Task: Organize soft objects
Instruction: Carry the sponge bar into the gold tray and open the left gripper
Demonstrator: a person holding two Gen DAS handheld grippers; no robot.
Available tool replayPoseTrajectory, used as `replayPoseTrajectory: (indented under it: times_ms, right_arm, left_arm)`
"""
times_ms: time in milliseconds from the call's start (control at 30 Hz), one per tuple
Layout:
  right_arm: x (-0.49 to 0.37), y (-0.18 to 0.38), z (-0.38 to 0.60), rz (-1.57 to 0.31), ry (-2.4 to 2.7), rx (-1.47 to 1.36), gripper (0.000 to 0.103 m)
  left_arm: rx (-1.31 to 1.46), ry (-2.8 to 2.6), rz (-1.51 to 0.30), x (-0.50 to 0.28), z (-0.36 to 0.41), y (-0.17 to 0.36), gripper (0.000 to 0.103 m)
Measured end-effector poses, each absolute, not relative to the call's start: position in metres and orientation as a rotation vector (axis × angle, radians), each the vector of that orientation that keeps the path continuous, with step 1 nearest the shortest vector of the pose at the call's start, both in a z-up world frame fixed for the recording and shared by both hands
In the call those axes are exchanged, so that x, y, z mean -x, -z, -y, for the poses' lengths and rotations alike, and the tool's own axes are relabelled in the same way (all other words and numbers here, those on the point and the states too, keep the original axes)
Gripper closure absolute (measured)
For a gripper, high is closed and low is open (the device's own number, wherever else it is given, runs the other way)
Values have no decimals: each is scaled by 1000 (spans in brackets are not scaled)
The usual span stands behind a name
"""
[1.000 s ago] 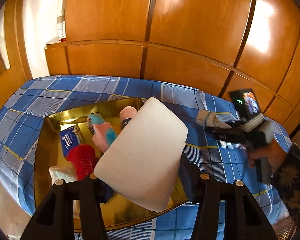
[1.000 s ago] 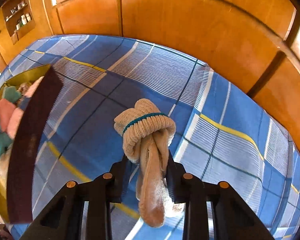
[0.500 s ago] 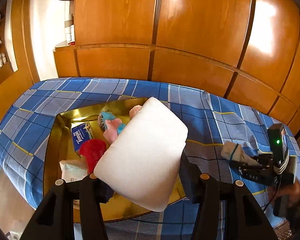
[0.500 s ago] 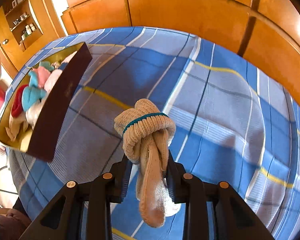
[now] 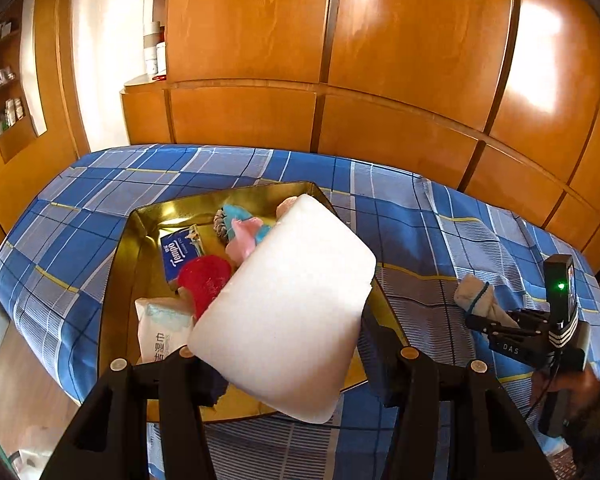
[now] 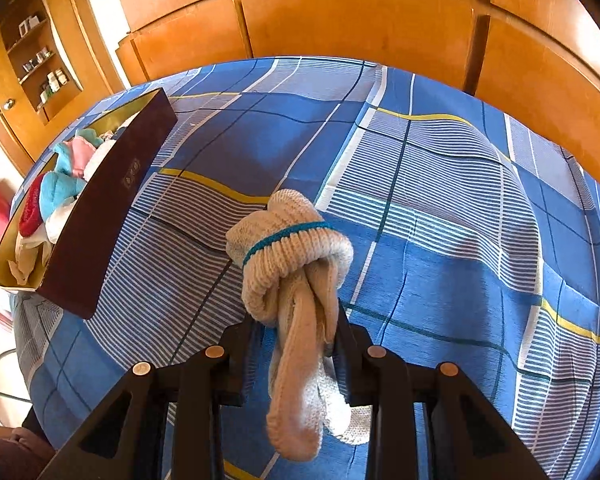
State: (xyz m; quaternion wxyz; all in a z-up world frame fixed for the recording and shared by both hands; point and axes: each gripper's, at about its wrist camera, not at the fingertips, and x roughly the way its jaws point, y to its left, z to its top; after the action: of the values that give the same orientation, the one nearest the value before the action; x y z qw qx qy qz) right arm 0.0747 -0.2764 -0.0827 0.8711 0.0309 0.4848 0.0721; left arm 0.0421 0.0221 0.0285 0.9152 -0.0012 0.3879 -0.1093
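Note:
My left gripper (image 5: 290, 360) is shut on a white foam block (image 5: 288, 312), held tilted above the right part of a gold-lined box (image 5: 120, 264). The box holds a blue tissue pack (image 5: 180, 252), a red soft item (image 5: 204, 280), a pink and blue plush (image 5: 244, 232) and a white wipes pack (image 5: 160, 332). My right gripper (image 6: 296, 332) is shut on a cream knotted sock bundle (image 6: 292, 248) with a teal band, above the bed to the right of the box (image 6: 100, 216). In the left wrist view the right gripper (image 5: 484, 320) shows with the sock bundle (image 5: 474, 296).
A blue plaid sheet (image 6: 440, 208) covers the bed (image 5: 412, 236). Wooden wardrobe panels (image 5: 380, 60) stand close behind it. Open shelves with small bottles (image 6: 44, 68) are at the far left. A person's hand (image 5: 568, 384) holds the right gripper at the bed's right edge.
The right gripper carried the sock bundle away from the box's side, down to the right over the bed. The left gripper shifted slightly with the foam block still in it.

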Motion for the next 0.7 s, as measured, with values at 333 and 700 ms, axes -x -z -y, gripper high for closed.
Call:
replayPoseTrajectory:
  times_ms: [333,700]
  right_arm:
    - [-69,84,274,-990,-147,-48,72]
    - [-68,83,273,-983,-137,-50,72]
  left_arm:
    - [70,191,-815,-41,-48,-25,49]
    - [280,48,-837,-68,-132,-27,49]
